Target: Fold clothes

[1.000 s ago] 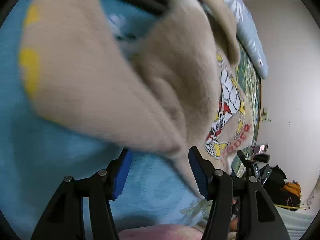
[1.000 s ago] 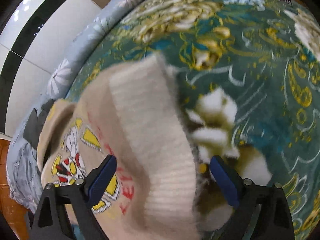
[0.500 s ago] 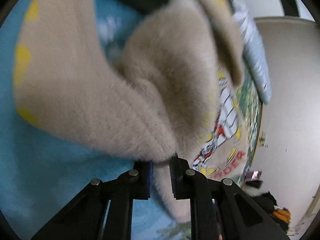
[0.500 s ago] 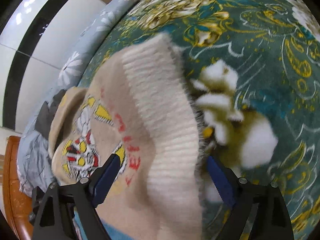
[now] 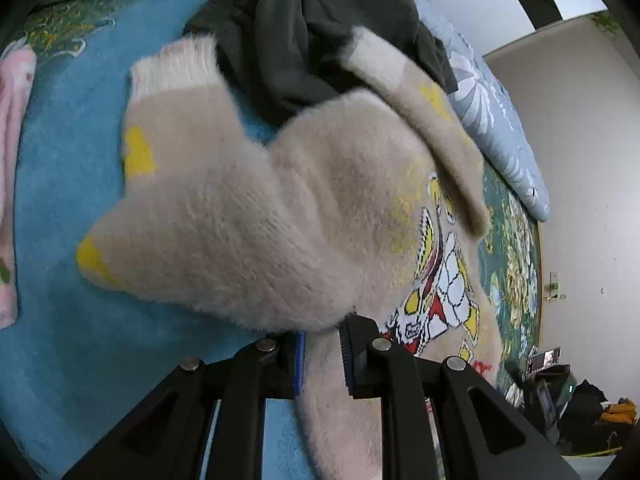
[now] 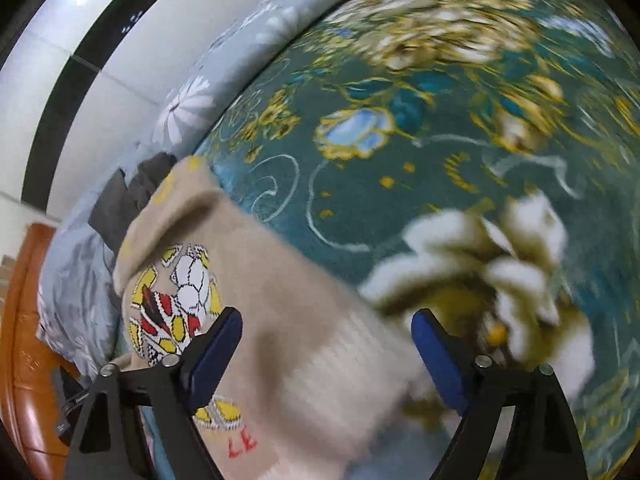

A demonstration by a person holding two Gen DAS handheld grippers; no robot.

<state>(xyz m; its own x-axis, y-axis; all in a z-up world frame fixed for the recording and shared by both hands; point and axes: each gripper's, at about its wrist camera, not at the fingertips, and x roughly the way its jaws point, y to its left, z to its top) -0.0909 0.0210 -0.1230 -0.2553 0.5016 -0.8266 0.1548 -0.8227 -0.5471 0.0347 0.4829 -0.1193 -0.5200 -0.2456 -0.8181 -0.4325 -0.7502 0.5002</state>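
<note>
A: My left gripper (image 5: 322, 354) pinches the beige sweater (image 5: 280, 216), bunched at twelve o'clock on the floral blanket (image 6: 400, 168).
B: Right gripper (image 6: 326, 354)?
A: Spread wide over its blurred ribbed hem (image 6: 340, 384); dark clothes (image 5: 304, 32) are half hidden behind.

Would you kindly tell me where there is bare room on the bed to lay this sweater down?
Free: green floral blanket beyond the sweater, and blue blanket between sweater and pink cloth. Crowded: the dark clothes by the pillow.

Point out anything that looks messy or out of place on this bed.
A dark garment lies crumpled in a heap behind the beige sweater, unfolded. The sweater itself is bunched where the left gripper pinches it. Nothing looks torn or spilled.
</note>
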